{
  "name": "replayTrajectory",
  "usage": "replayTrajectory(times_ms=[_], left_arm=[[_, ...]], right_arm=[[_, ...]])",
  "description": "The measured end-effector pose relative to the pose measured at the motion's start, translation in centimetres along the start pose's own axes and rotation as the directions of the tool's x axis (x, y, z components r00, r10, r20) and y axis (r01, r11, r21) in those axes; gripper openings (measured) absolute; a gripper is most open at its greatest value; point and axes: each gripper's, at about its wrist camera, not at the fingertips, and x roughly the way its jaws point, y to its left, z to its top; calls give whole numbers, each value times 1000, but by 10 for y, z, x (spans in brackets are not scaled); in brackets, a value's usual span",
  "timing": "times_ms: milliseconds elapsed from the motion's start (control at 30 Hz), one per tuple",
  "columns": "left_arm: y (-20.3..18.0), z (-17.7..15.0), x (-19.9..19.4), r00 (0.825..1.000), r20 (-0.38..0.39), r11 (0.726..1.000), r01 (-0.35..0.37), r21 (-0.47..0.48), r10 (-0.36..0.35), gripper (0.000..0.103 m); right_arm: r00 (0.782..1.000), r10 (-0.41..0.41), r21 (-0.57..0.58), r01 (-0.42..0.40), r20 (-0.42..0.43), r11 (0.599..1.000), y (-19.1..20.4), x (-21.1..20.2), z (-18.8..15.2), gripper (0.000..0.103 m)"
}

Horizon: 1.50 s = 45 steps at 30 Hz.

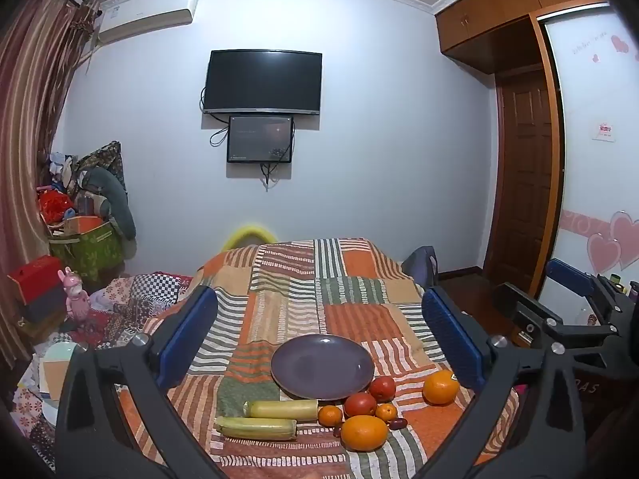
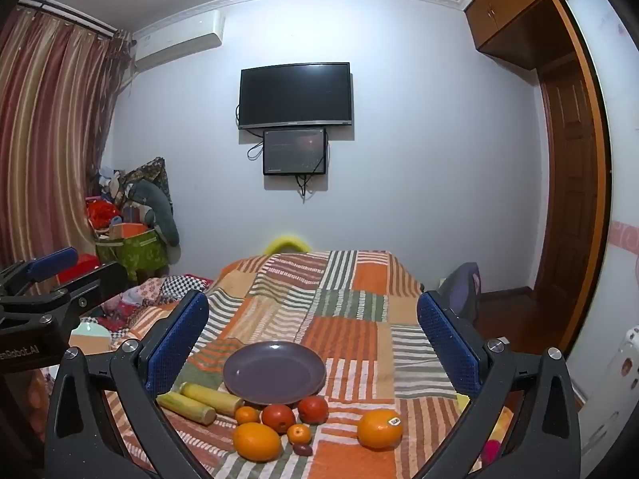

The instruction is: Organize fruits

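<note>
Both tools wide open, nothing held, hovering side by side over the near end of a bed with a striped patchwork blanket [image 1: 319, 279].

Left tool [image 1: 319, 319] view, going left to right between the blue pads: two pale yellow-green stalks [image 1: 281, 409], maybe sugarcane or corn, hard to tell, lying side by side just ahead and a bit left of centre, below the left edge of the purple plate [image 1: 319, 367]. Plate dead ahead, centred between the fingers, nothing on it. Then a small tangerine [image 1: 330, 415] touching the end of the upper stalk, a big orange [image 1: 364, 432] closest to the tool, two red fruits [image 1: 360, 404] right against the plate's near rim, another little tangerine [image 1: 386, 412], something small and dark red [image 1: 398, 423] beside it. Off alone, over by the right finger, a stickered orange [image 1: 440, 387].

Right tool [image 2: 313, 329] view: same pile, but shifted left of centre. Stalks tucked right up near the left finger, plate slightly left of straight ahead, stickered orange just right of centre and well apart from the cluster.

Up on the wall past the bed, TV [image 1: 262, 82].
</note>
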Motion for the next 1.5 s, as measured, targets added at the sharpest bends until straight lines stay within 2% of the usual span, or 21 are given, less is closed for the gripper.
replayTrajectory(times_ms=[1500], left_arm=[[1,1,0,1000,14,1000,7,15,-8,103]], right_arm=[[1000,-4,13,4,-2,1000,-5,-3,0,103]])
